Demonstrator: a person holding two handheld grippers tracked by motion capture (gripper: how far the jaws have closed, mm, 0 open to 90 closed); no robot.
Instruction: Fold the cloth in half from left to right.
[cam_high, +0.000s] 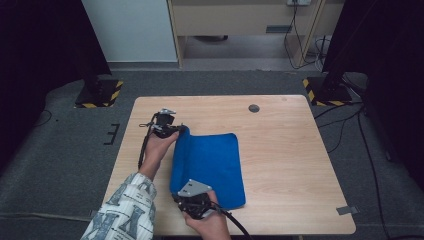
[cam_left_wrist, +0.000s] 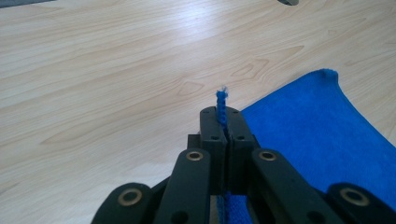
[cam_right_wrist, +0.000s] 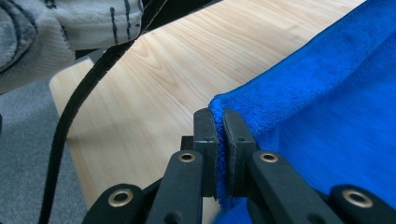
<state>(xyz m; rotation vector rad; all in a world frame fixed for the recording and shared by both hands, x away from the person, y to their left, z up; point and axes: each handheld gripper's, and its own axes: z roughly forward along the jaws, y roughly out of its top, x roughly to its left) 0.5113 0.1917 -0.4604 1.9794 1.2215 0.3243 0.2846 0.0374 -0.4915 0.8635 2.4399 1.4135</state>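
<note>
A blue cloth lies on the wooden table, its left edge lifted and curled over. My left gripper is shut on the cloth's far left corner; in the left gripper view a thin blue edge of the cloth sticks up between the closed jaws of the gripper. My right gripper is shut on the near left corner; in the right gripper view the cloth folds out from between the jaws of that gripper and spreads to the right.
A dark round cap sits in the table near its far edge. A black cable and a patterned sleeve cross the right gripper view at the left. Grey carpet surrounds the table.
</note>
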